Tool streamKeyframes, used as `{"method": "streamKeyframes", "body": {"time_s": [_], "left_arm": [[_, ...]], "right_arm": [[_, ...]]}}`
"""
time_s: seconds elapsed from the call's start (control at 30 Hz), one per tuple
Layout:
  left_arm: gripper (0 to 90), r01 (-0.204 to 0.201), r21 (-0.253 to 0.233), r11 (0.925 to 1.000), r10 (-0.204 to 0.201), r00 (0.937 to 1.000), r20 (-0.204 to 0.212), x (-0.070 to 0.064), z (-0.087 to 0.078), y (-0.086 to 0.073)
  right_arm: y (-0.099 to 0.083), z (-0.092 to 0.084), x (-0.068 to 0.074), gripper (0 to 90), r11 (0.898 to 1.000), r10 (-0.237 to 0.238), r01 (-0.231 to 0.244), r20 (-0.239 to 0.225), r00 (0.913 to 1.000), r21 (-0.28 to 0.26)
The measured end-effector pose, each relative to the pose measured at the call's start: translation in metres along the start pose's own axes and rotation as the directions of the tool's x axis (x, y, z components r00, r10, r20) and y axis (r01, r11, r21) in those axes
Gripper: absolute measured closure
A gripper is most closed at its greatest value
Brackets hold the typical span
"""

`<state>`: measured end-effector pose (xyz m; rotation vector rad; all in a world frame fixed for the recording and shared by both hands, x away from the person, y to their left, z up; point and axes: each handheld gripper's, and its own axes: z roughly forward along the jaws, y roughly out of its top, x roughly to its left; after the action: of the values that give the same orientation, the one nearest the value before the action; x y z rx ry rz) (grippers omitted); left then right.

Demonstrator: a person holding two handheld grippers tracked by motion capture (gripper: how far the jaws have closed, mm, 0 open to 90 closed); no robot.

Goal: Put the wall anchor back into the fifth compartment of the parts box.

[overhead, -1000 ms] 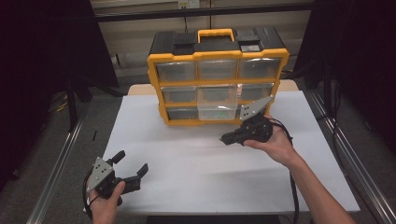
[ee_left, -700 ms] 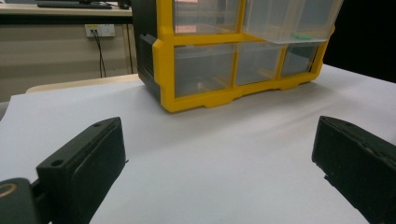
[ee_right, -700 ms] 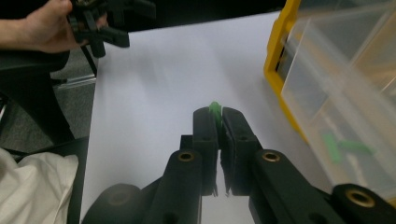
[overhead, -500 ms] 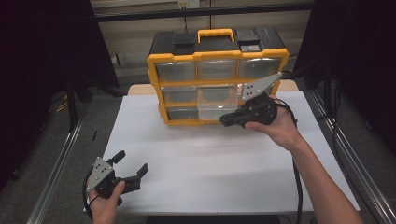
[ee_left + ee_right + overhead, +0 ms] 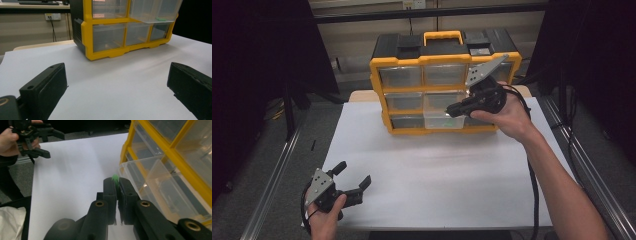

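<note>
- Yellow-framed organiser (image 5: 439, 90) with a black top, a yellow carry handle and clear plastic drawers in three rows: we find it standing at the far edge of the white surface (image 5: 442, 175), its front toward us.
- Clear drawer (image 5: 443, 119), bottom row, middle column: pulled partway out of the frame. In the left claw view the same drawer (image 5: 155, 11) juts forward from the frame, with something green at its front lip.
- Right claw (image 5: 453, 108): we hold it up at the organiser's front, its tip over the pulled-out drawer. In the right claw view the right claw (image 5: 117, 185) has its jaws pressed nearly together on a small green item (image 5: 115, 178), which pokes out at the tips just beside the drawer's near corner. We cannot tell what the item is.
- Left claw (image 5: 354, 178): resting low at the near left of the surface, well apart from the organiser, jaws spread wide and holding nothing. In the left claw view the two black jaws stand far apart with bare white surface between them.
- Trailing cable (image 5: 534, 185): runs down along our right forearm.
</note>
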<state>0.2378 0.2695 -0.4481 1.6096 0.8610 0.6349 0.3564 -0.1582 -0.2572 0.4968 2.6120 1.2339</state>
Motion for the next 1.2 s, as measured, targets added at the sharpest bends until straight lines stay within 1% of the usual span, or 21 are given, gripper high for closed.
{"method": "streamKeyframes", "body": {"time_s": [0.07, 0.13, 0.23, 0.27, 0.37, 0.47, 0.5, 0.53, 0.57, 0.6, 0.73, 0.8, 0.83, 0.87, 0.9, 1.03, 1.07, 1.1, 1.13, 1.17, 1.2], "left_arm": [[2.8, -0.005, -0.002, 1.0, 0.005, 0.9999, -0.012, 0.0, 0.0, 0.001], [2.7, -0.005, -0.007, 1.0, 0.005, 1.0, -0.008, 0.0, 0.001, 0.001], [2.8, -0.006, -0.006, 1.0, 0.006, 1.0, -0.005, -0.001, 0.001, 0.001], [2.8, 0.0, -0.01, 0.9999, 0.0, 1.0, -0.01, -0.001, 0.001, 0.001], [2.7, -0.007, -0.008, 0.9999, 0.007, 1.0, -0.006, 0.0, 0.0, 0.001], [2.8, -0.004, -0.005, 1.0, 0.004, 1.0, -0.007, 0.0, 0.0, 0.001], [2.8, 0.012, -0.016, 0.9998, -0.012, 0.9999, -0.009, -0.001, 0.001, 0.0], [2.8, -0.003, -0.005, 1.0, 0.003, 1.0, -0.006, 0.0, 0.0, 0.0], [2.8, 0.002, -0.007, 1.0, -0.002, 1.0, -0.007, 0.0, 0.0, 0.0], [2.8, 0.002, -0.007, 1.0, -0.002, 1.0, -0.007, 0.0, 0.0, 0.0], [2.8, -0.001, -0.001, 1.0, 0.001, 0.9999, -0.013, 0.0, -0.001, 0.001], [2.8, -0.003, -0.006, 1.0, 0.003, 0.9999, -0.011, 0.0, 0.0, 0.0], [2.8, -0.001, -0.002, 1.0, 0.001, 0.9998, -0.02, 0.0, 0.0, 0.0], [2.8, 0.001, -0.005, 1.0, -0.001, 0.9999, -0.01, 0.0, 0.0, 0.0], [2.8, 0.0, -0.004, 1.0, 0.0, 0.9999, -0.012, 0.0, 0.0, 0.0], [2.8, 0.001, -0.003, 1.0, -0.001, 0.9999, -0.012, 0.001, 0.0, 0.0], [2.8, -0.005, 0.007, 1.0, 0.005, 0.9998, -0.019, 0.001, -0.001, 0.0], [2.8, -0.003, 0.006, 1.0, 0.003, 0.9998, -0.018, 0.001, -0.001, -0.001], [2.8, 0.0, 0.002, 1.0, 0.0, 0.9999, -0.017, 0.001, 0.0, 0.0], [2.8, 0.002, -0.004, 1.0, -0.002, 1.0, -0.008, 0.001, 0.0, 0.0], [2.8, 0.002, -0.005, 1.0, -0.002, 0.9999, -0.012, 0.001, 0.0, 0.0]], "right_arm": [[0.005, 0.0, -0.003, 84.9, 1.0, 0.002, -0.002, 0.003, 1.0, 0.01], [0.01, 0.001, -0.007, 84.8, 1.0, 0.006, -0.006, 0.001, 1.0, 0.026], [0.017, 0.009, -0.009, 84.8, 0.995, -0.003, 0.001, 0.017, 0.9999, 0.097], [0.019, 0.01, -0.01, 84.8, 0.995, 0.0, -0.001, 0.014, 0.9999, 0.101], [0.025, 0.013, -0.016, 84.8, 0.992, 0.009, -0.012, 0.027, 0.9996, 0.122], [0.029, 0.018, -0.024, 84.8, 0.987, 0.026, -0.034, 0.051, 0.9983, 0.158], [0.03, 0.02, -0.027, 84.8, 0.985, 0.03, -0.04, 0.058, 0.9979, 0.169], [0.03, 0.023, -0.029, 84.8, 0.983, 0.035, -0.047, 0.07, 0.9969, 0.179], [0.03, 0.026, -0.031, 84.8, 0.981, 0.033, -0.047, 0.075, 0.9966, 0.188], [0.03, 0.028, -0.033, 84.7, 0.978, 0.036, -0.051, 0.078, 0.9963, 0.204], [0.03, 0.036, -0.041, 84.7, 0.971, 0.051, -0.07, 0.089, 0.9948, 0.23], [0.029, 0.039, -0.046, 84.7, 0.964, 0.071, -0.095, 0.105, 0.9919, 0.248], [0.03, 0.041, -0.047, 84.7, 0.959, 0.077, -0.104, 0.111, 0.9908, 0.262], [0.03, 0.043, -0.049, 84.8, 0.959, 0.076, -0.104, 0.113, 0.9907, 0.265], [0.03, 0.045, -0.051, 84.8, 0.958, 0.076, -0.104, 0.113, 0.9907, 0.267], [0.028, 0.05, -0.055, 84.8, 0.944, 0.088, -0.123, 0.126, 0.9881, 0.306], [0.027, 0.051, -0.057, 84.8, 0.94, 0.093, -0.131, 0.134, 0.9866, 0.314], [0.026, 0.052, -0.058, 84.7, 0.938, 0.09, -0.129, 0.134, 0.9869, 0.322], [0.025, 0.053, -0.058, 84.8, 0.933, 0.1, -0.141, 0.139, 0.9853, 0.331], [0.024, 0.055, -0.059, 84.7, 0.931, 0.092, -0.134, 0.137, 0.9862, 0.338], [0.024, 0.056, -0.06, 84.7, 0.927, 0.097, -0.139, 0.137, 0.9858, 0.349]]}}
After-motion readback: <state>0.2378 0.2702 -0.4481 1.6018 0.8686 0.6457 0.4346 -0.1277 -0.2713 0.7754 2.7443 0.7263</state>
